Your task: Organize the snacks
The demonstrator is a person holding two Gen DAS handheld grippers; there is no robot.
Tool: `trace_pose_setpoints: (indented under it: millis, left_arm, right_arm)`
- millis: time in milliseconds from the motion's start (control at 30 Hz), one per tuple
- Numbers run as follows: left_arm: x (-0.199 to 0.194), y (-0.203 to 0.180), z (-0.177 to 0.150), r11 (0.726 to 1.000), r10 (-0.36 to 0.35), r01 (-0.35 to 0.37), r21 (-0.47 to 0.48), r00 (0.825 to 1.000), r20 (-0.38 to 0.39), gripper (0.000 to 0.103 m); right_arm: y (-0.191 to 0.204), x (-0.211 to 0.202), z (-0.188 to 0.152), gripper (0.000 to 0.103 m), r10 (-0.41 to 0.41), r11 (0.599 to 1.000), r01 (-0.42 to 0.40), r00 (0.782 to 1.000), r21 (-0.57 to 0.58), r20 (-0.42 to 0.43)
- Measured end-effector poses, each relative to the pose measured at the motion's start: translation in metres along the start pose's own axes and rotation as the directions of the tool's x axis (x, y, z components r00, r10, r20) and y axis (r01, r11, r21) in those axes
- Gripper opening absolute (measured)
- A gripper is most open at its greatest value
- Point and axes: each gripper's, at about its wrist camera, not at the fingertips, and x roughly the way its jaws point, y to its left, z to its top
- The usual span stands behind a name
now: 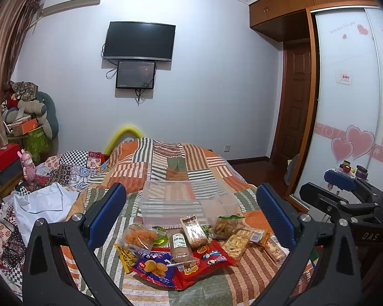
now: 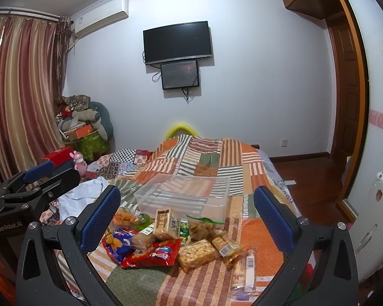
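Left wrist: snack pile (image 1: 181, 250) before clear bin (image 1: 189, 201), tongs (image 1: 191, 216) agape.

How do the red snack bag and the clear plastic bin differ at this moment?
The red snack bag is opaque, printed and soft, lying flat in the pile; the clear plastic bin is see-through, rigid and stands upright with its open top up. The bag sits nearer the grippers, partly under other packets; the bin lies behind the pile and looks empty. Both rest on the patchwork bedspread, untouched.
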Motion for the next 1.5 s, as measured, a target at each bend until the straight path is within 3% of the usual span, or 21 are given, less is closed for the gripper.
trace_pose_setpoints:
  millis: [1500]
  left_arm:
    - [0.0017, 0.0017, -0.0041, 1.000, 0.001, -0.001, -0.017, 1.000, -0.008, 0.103]
  right_arm:
    - [-0.0033, -0.0006, -0.0011, 0.103, 0.006, 1.000, -0.006, 1.000, 0.012, -0.003]
